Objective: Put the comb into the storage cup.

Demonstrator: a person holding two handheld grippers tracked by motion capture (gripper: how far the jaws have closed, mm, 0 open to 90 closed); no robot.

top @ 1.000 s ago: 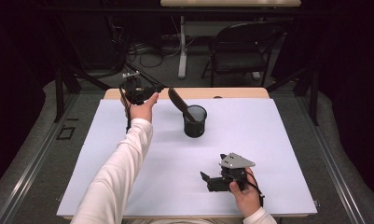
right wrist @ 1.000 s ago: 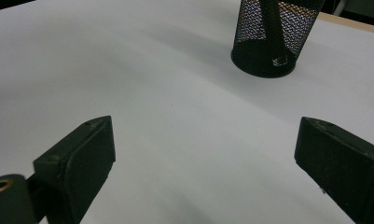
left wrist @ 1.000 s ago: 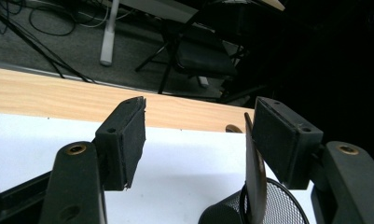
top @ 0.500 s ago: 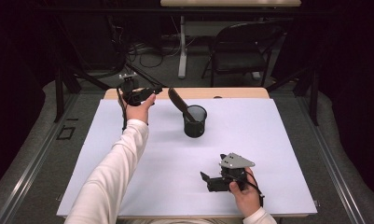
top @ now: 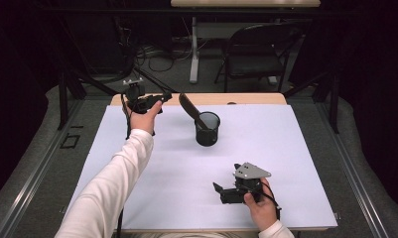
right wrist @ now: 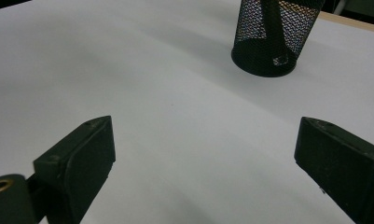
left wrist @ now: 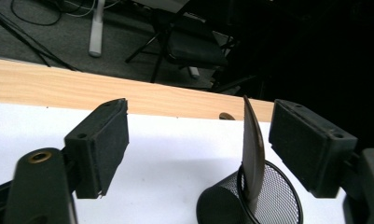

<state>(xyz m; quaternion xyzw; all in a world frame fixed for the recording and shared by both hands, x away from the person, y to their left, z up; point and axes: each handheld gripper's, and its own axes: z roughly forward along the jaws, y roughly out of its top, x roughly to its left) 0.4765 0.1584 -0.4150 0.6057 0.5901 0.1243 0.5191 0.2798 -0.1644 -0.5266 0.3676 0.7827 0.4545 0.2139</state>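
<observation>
A black mesh cup (top: pixel 207 130) stands on the white sheet (top: pixel 296 148), toward the back middle. A dark flat utensil (top: pixel 187 105) leans out of it to the left. My left gripper (top: pixel 165 96) hovers just left of the utensil's upper end, jaws pointing at it. In the left gripper view the utensil (left wrist: pixel 252 140) rises from the cup (left wrist: pixel 273 205) between the jaws of the left gripper (left wrist: pixel 201 135), near the right pad and untouched. Those jaws have just been opening. My right gripper (top: pixel 219 190) rests open near the front edge. Its own view shows the right gripper (right wrist: pixel 205 133) holding nothing and the cup (right wrist: pixel 266 37) farther off.
A strip of bare wooden tabletop (top: pixel 246 98) runs along the back of the sheet. Behind the table stand a dark chair (top: pixel 256 49) and a table leg (top: pixel 194 54) with cables on the floor. White sheet lies open between the cup and the right gripper.
The left gripper has drawn slightly left, away from the utensil's top, and its jaws stand wider. The right hand and the cup have not moved.
</observation>
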